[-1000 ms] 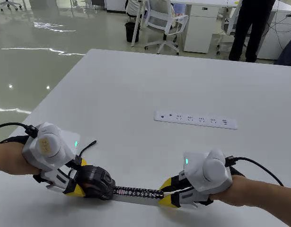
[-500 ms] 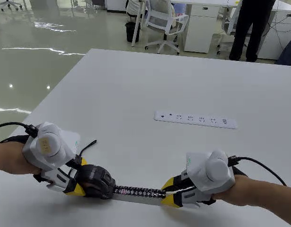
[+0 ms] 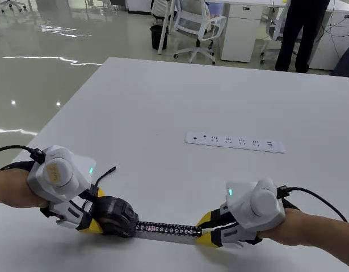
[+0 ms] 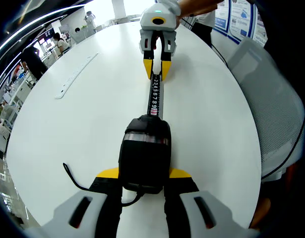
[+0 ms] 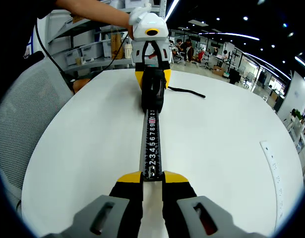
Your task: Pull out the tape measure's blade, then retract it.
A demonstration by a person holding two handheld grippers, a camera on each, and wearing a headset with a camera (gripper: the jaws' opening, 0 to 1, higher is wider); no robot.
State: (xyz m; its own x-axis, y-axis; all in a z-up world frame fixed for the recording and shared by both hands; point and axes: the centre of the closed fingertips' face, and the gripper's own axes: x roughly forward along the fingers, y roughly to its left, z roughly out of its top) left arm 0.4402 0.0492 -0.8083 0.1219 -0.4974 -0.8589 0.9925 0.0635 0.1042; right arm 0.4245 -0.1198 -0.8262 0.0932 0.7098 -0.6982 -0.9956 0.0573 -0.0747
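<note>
Black tape measure [image 3: 113,216] sits near the desk's [image 3: 219,96] front edge, its case clamped btwn the left gripper's [image 3: 96,212] yellow-tipped jaws. Its blade [image 3: 168,230], black w/ white numerals, is out a short way and lies flat on the desk. Long axis runs left-right, tip pointing at the right gripper [image 3: 202,229], which is pinched narrow on the blade's end.
</note>
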